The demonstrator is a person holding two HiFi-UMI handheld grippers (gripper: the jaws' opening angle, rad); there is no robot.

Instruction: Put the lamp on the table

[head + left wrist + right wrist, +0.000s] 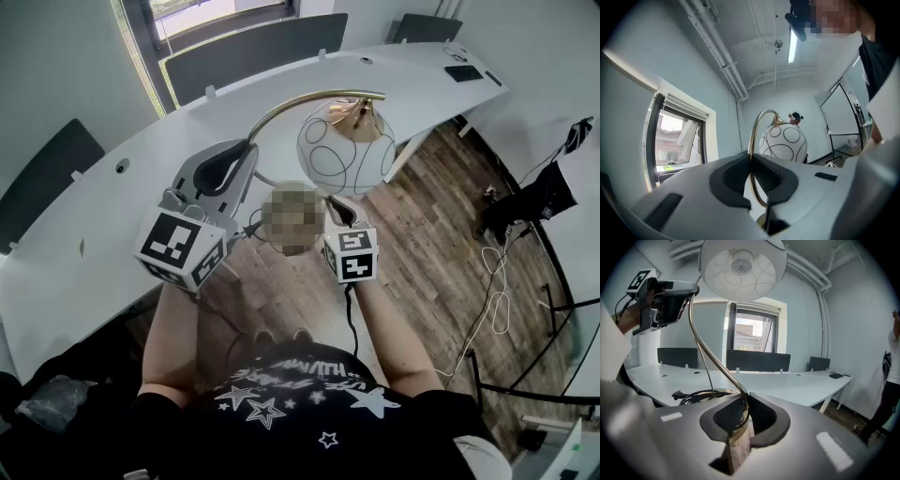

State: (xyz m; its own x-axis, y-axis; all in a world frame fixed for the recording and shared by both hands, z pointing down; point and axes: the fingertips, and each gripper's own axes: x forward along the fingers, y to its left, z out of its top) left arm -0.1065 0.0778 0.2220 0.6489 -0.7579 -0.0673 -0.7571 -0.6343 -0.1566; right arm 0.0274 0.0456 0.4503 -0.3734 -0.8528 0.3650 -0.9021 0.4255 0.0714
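The lamp has a white globe shade (345, 148) with dark circle lines, hanging from a curved brass stem (300, 101). It is held in the air over the near edge of the white table (112, 216). My left gripper (246, 150) is shut on the stem's upper curve; the left gripper view shows the stem (752, 140) pinched between its pads, with the globe (785, 143) beyond. My right gripper (333, 208) is shut on the stem's lower end (740, 401), just above the brass base rim (735, 433). The shade (739, 268) hangs overhead there. A coiled black cord (701, 397) lies by the base.
Dark divider panels (244, 47) stand along the curved table's far side, under a window (752, 336). Wooden floor (441, 216) lies to the right, with loose cables (497, 281) and black equipment (534, 197). A person stands at the right edge (890, 380).
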